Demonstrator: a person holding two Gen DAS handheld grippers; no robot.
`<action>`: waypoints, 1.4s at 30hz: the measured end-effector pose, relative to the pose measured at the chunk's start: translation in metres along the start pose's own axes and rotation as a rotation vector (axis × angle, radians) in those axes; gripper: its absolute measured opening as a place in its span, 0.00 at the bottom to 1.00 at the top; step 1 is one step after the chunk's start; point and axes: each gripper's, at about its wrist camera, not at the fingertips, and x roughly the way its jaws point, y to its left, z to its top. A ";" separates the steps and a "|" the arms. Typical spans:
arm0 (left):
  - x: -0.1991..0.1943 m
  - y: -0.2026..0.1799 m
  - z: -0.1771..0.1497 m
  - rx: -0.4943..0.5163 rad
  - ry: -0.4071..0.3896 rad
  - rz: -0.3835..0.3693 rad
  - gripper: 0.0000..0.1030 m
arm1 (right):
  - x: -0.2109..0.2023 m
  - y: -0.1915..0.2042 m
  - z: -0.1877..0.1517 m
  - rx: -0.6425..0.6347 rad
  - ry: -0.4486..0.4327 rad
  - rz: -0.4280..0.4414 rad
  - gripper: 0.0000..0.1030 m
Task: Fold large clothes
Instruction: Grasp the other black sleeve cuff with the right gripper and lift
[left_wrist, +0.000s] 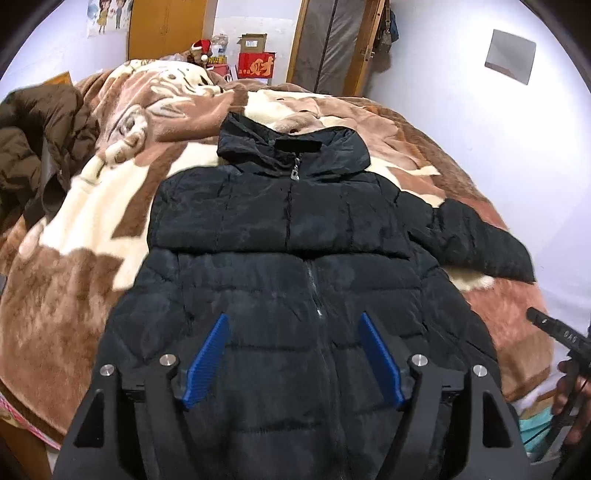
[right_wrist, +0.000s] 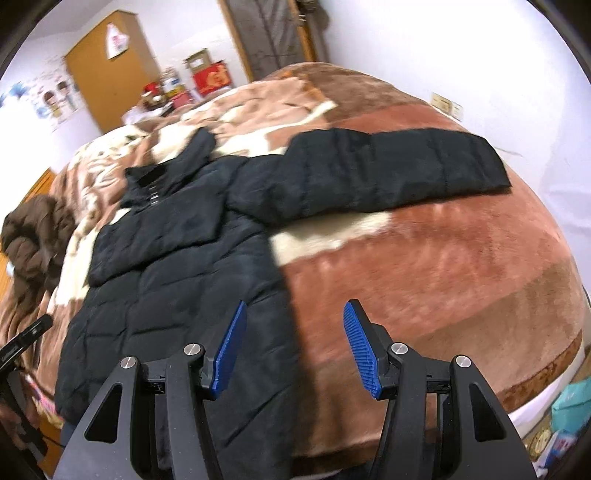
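Note:
A black puffer jacket (left_wrist: 295, 229) lies front up on the bed, zipped, with its hood (left_wrist: 291, 147) at the far end. One sleeve is folded across the chest, while the other sleeve (right_wrist: 388, 170) stretches out flat to the right over the blanket. My left gripper (left_wrist: 293, 315) hovers open above the jacket's lower front, on either side of the zipper, with nothing between its blue pads. My right gripper (right_wrist: 295, 302) is open over the jacket's right edge (right_wrist: 280, 295) and the blanket, holding nothing. A hand (left_wrist: 569, 391) carries it at the right edge of the left wrist view.
A brown and cream plush blanket (left_wrist: 74, 258) covers the bed. A brown puffer coat (left_wrist: 33, 147) is heaped at the left side. Red boxes (left_wrist: 256, 66) and clutter stand beyond the bed's far end. A white wall (right_wrist: 498, 74) runs close along the right.

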 end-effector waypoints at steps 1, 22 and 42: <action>0.005 -0.002 0.004 0.009 -0.005 0.008 0.73 | 0.007 -0.009 0.005 0.020 0.002 -0.011 0.54; 0.102 -0.007 0.034 0.009 0.068 0.026 0.73 | 0.117 -0.166 0.093 0.456 -0.037 0.008 0.59; 0.065 0.029 0.019 -0.111 0.044 0.033 0.72 | -0.002 -0.053 0.158 0.210 -0.245 0.101 0.14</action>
